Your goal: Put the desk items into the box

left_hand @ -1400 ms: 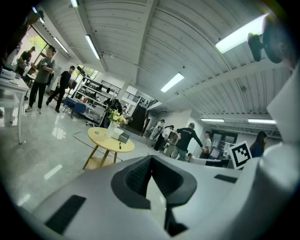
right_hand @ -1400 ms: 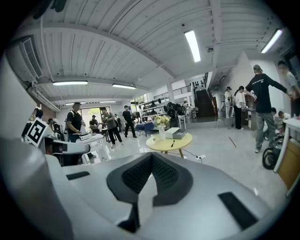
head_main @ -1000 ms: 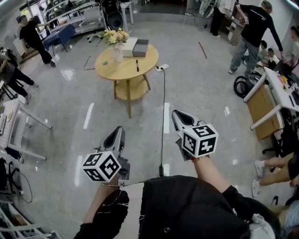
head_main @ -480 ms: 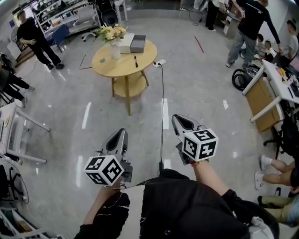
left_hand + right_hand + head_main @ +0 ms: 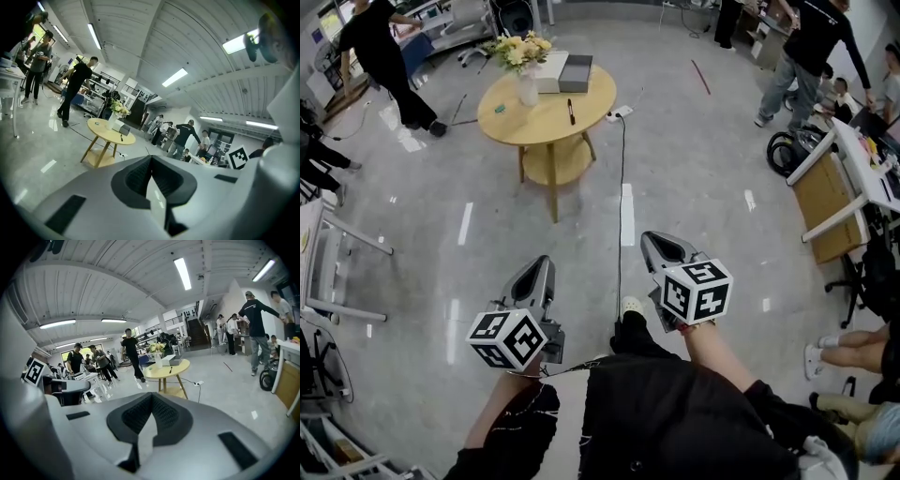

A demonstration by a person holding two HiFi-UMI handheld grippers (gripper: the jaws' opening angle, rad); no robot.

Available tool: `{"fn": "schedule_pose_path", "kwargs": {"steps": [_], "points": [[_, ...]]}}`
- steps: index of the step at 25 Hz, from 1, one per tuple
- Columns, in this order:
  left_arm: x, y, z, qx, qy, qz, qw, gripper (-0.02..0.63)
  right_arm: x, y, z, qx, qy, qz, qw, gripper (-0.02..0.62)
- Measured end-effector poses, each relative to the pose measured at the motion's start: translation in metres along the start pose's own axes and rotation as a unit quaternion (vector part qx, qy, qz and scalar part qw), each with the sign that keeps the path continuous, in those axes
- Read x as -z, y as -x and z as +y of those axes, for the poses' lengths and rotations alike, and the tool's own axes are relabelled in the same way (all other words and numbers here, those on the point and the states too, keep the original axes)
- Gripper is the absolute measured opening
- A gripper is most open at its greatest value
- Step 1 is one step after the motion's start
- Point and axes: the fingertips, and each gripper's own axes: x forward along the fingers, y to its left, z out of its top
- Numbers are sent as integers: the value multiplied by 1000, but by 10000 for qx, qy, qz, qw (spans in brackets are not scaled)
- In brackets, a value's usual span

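Observation:
A round wooden table (image 5: pixel 548 101) stands some way ahead on the shiny floor. On it are a vase of flowers (image 5: pixel 525 58), a white and grey box (image 5: pixel 564 73), a black pen (image 5: pixel 570 111) and a small teal item (image 5: pixel 500 108). My left gripper (image 5: pixel 538 264) and right gripper (image 5: pixel 654 241) hang side by side in front of my body, well short of the table. Both point toward it, shut and empty. The left gripper view shows its jaws (image 5: pixel 151 158) meeting, with the table (image 5: pixel 110 132) beyond. The right gripper view likewise shows closed jaws (image 5: pixel 151 394) and the table (image 5: pixel 168 367).
A black cable (image 5: pixel 620 216) runs across the floor from a power strip (image 5: pixel 621 112) beside the table toward me. A white desk with a cardboard box (image 5: pixel 827 202) stands at the right, and a white table frame (image 5: pixel 337 253) at the left. Several people stand around the room's edges.
Both grippers have sunk a little. The table now sits slightly closer in the view. A person in black at the far left has walked along. My shoe now shows between the grippers.

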Motion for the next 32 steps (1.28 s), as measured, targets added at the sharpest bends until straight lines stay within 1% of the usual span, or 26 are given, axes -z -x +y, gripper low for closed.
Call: {"fn": "schedule_pose_path", "kwargs": {"steps": [5,12,22,25,32], "points": [[-17,-44,4,-53,1,-24,10000,9,-26,-32,-30,-57,4,44,10000,5],[-42,-112,2,-134,91,-112,9998,9,-69,-80,-69,-304,95,92,9994,5],[-65,-198,-4,-265,92,-328,9991,9,-123,-133,-130,-583,234,-26,9980,5],[-62,-217,-4,-287,120,-335,9990,9,-124,-145,-142,-645,277,34,9975,5],[-47,-244,-3,-354,204,-136,9991,9,-104,-168,-155,-850,24,399,9956,5]]}}
